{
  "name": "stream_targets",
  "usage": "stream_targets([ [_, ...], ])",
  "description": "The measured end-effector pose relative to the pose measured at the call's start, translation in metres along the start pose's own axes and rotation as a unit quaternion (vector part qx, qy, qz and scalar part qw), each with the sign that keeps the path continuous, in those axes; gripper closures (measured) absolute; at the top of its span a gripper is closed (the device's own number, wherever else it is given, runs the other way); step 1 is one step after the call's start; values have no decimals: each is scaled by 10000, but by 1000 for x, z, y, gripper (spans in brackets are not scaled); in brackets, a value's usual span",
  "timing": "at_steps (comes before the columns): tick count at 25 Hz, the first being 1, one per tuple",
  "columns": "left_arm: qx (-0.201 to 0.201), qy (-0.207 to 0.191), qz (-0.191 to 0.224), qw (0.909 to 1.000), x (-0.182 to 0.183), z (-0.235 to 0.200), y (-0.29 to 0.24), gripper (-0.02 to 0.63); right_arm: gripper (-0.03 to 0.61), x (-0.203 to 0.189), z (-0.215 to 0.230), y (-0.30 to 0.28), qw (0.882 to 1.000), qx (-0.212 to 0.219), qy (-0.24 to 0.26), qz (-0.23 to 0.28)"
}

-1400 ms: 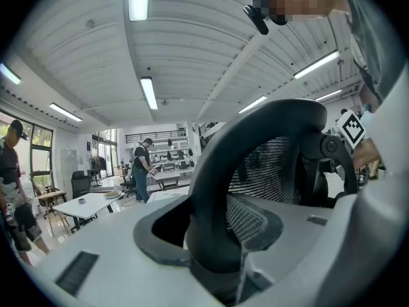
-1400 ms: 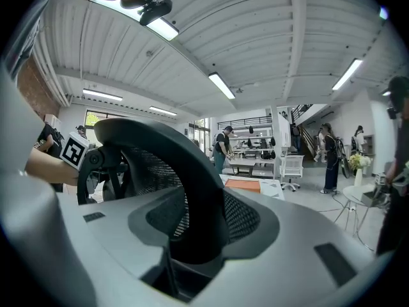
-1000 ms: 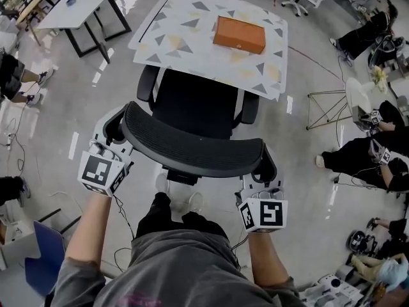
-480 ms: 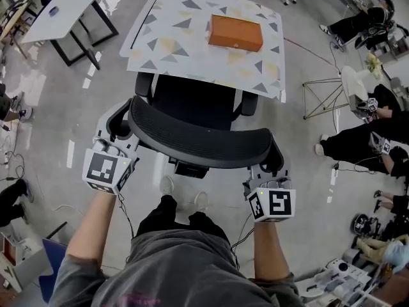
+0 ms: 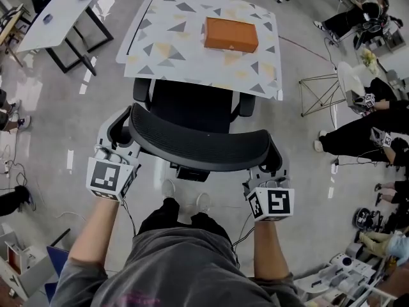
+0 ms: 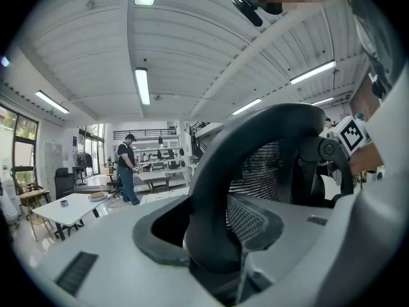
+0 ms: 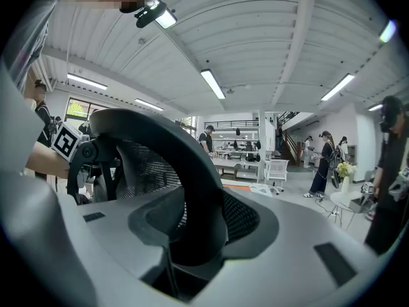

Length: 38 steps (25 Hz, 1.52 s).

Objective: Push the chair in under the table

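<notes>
Chair position: the office chair (image 5: 192, 107) stands at 12 o'clock from the person, its seat front already under the near edge of the table (image 5: 166, 50). The backrest (image 5: 198, 146) is outside the table, nearest the person.
Left gripper (image 5: 120, 128): jaws spread wide and closed around the backrest's rounded frame at its 9 o'clock end.
Right gripper (image 5: 271, 162): likewise clamped on the frame at the 3 o'clock end.
Facing: the seat points to 12 o'clock, toward the table.
Long axis: the backrest's top edge runs about 9 to 3, its right end slightly nearer the person, roughly parallel to the table edge.
Risk, armrests: the left armrest (image 5: 142, 88) and right armrest (image 5: 247, 104) sit just at the tabletop edge. If they stand too high, I judge they would catch it and jolt the orange box (image 5: 231, 34).
Risk, yaw: an uneven push from the two hands could probably swing the chair round.
Risk, grip: the smooth curved frame might slip between the jaws.
</notes>
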<state>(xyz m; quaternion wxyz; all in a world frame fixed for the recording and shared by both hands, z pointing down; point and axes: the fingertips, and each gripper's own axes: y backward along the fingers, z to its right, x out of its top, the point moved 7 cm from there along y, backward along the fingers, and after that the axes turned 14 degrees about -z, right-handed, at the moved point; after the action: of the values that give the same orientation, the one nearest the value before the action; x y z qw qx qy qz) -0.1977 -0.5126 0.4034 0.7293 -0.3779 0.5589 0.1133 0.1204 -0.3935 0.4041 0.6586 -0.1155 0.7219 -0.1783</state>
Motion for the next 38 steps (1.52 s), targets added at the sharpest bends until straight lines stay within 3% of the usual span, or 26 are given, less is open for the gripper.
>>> stream_targets([
  [17,-92,-16,16,10000,-5,8,8,408,390,-6,1,6,9995,303,-66,-84],
  [27,175,6,-42,9998,-8,11,24,408,390,-9,8,22,9989,462,-15,4],
  [38,525,127,23,9985,-3,52,50,408,390,-8,20,50,9956,908,112,203],
])
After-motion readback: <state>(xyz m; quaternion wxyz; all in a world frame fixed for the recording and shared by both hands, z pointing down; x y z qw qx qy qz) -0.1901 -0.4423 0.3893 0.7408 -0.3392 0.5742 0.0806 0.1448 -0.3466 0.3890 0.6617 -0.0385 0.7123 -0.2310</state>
